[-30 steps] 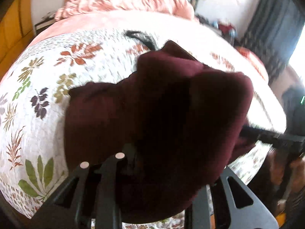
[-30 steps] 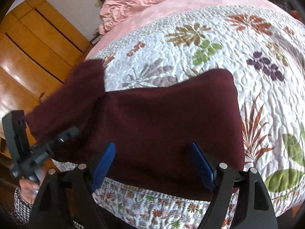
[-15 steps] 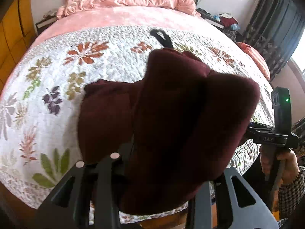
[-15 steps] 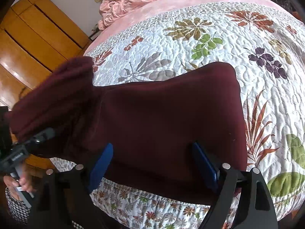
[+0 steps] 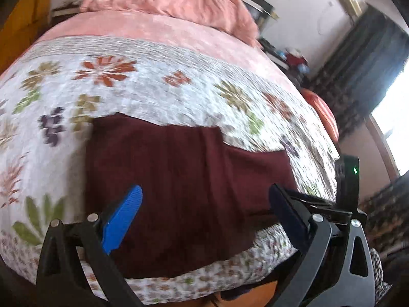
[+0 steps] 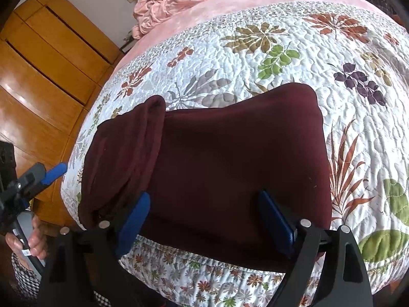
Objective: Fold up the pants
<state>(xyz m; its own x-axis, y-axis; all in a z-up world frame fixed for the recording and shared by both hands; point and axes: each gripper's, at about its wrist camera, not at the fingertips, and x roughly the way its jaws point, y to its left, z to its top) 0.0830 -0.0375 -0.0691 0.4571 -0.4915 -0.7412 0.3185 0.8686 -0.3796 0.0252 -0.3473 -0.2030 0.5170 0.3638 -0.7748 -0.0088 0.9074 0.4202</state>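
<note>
Maroon cloth fills the gap ahead of both tools: the pants (image 6: 230, 168) lie folded into a thick block at the near edge of the bed, just past the fingertips.

The right gripper (image 6: 204, 217) is spread wide, its blue pads hovering over the near hem with nothing pinched between them. The left gripper (image 5: 204, 207) is likewise wide and empty, held a little back from the cloth; in the right view it sits off to the left of the block, clear of the fabric.

The block's long axis runs across both tools, side to side along the bed edge. Its left end is lumpy, a rolled layer standing proud of the flat part, and that end lies nearer the left gripper. The right end is smooth and square, directly ahead of the right one. I judge the fold mostly made; any further tidying or halving would likely start at that bulky left end.

Beyond the pants stretches the quilt (image 6: 294, 58), white with leaf prints, soft and puckered, so cloth will drag on it. Farther off lies a pink blanket (image 5: 166, 2). Wooden wardrobe doors (image 6: 46, 71) stand past the left side, a dark curtain (image 5: 370, 58) and bright window past the right.
</note>
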